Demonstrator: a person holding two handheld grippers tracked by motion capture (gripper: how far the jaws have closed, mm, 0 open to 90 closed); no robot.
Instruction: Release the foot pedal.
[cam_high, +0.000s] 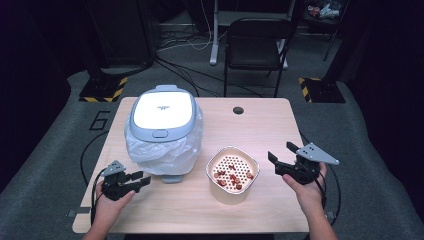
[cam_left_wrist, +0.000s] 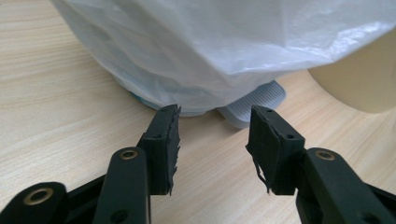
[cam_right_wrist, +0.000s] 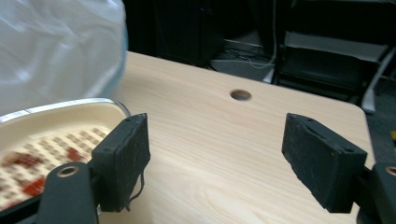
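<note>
A pedal bin (cam_high: 162, 117) with a pale grey-blue lid and a white plastic liner stands at the table's left middle. Its grey foot pedal (cam_high: 171, 178) sticks out at the front. To its right sits a cream basket (cam_high: 246, 192) with a perforated insert and red-brown bits on it. My left gripper (cam_high: 142, 181) lies low on the table left of the pedal, open and empty. In the left gripper view, my left gripper (cam_left_wrist: 215, 114) points at the pedal (cam_left_wrist: 254, 100) under the liner (cam_left_wrist: 224, 42). My right gripper (cam_high: 280, 155) hovers right of the basket, open, with nothing between its jaws (cam_right_wrist: 215, 130).
The wooden table (cam_high: 270, 125) has a round cable hole (cam_high: 238, 110) at the back. A black folding chair (cam_high: 257, 42) and cables stand on the floor behind. In the right gripper view, the basket's rim (cam_right_wrist: 56, 108) is at the left and the cable hole (cam_right_wrist: 240, 95) lies ahead.
</note>
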